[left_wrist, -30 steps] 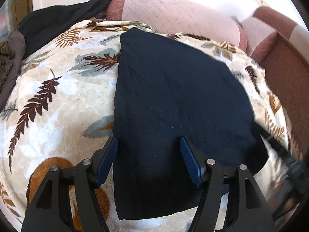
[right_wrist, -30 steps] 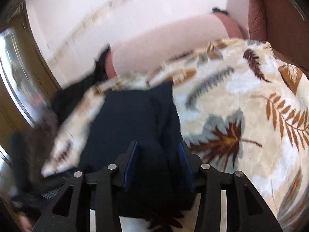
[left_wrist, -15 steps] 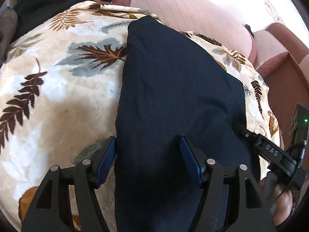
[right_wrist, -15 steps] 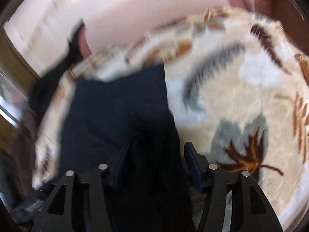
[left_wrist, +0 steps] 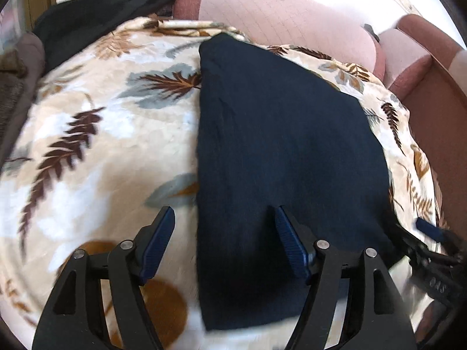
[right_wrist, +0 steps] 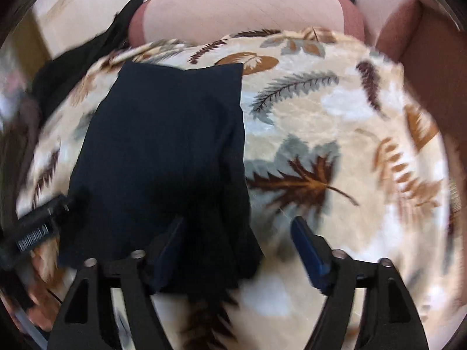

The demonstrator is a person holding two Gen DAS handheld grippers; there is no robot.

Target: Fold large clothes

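Garment (left_wrist: 280, 151): navy, folded to a flat panel, lying on a leaf-print blanket (left_wrist: 96, 151) in the centre of both views. No containers in view.

Left gripper (left_wrist: 224, 224): jaws opening, released; the garment's left edge runs between the blue pads (left_wrist: 287, 242), neither pressing on it. In the left wrist view that edge is straight from the upper centre to the lower centre, with a shallow wrinkle along it; the bottom edge ends short of the blanket's lower limit.

Right gripper (right_wrist: 238, 233): jaws opening wide, released; the garment's lower right corner lies bunched between them, untouched. The right wrist view is blurred.

Open room: bare blanket fills the left half of the left wrist view and the right half of the right wrist view. A pink cushion (left_wrist: 280, 14) bounds the top, with black cloth (left_wrist: 96, 14) at the upper left. The right gripper's frame sits at the lower right of the left wrist view, just beside the garment's right edge.
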